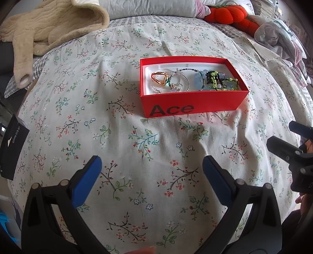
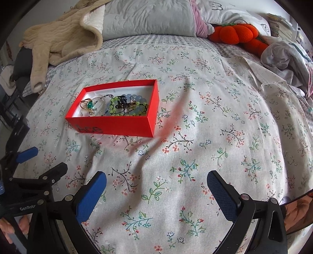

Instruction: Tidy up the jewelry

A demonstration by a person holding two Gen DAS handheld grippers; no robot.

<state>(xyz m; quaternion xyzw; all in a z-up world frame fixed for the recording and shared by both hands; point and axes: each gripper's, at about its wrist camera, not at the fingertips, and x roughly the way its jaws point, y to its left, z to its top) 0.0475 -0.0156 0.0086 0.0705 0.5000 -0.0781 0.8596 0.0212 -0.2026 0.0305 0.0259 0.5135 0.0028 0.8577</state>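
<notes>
A red open box (image 1: 187, 106) marked "Ace" sits on the floral bedspread, also in the right wrist view (image 2: 117, 125). Inside lie a gold ring (image 1: 159, 77) with a green stone (image 2: 89, 105), thin beaded bracelets (image 1: 180, 82), blue bead bracelets (image 1: 198, 79) and a green-yellow bead string (image 1: 219, 82), seen too in the right wrist view (image 2: 117, 106). My left gripper (image 1: 151, 169) is open and empty, well in front of the box. My right gripper (image 2: 156, 182) is open and empty, in front and to the right of the box.
A beige fleece garment (image 1: 45, 25) lies at the back left. Pillows (image 2: 148, 17), an orange plush toy (image 2: 234, 34) and crumpled clothes (image 2: 283, 56) line the back and right. A black box (image 1: 12, 146) stands at the left bed edge.
</notes>
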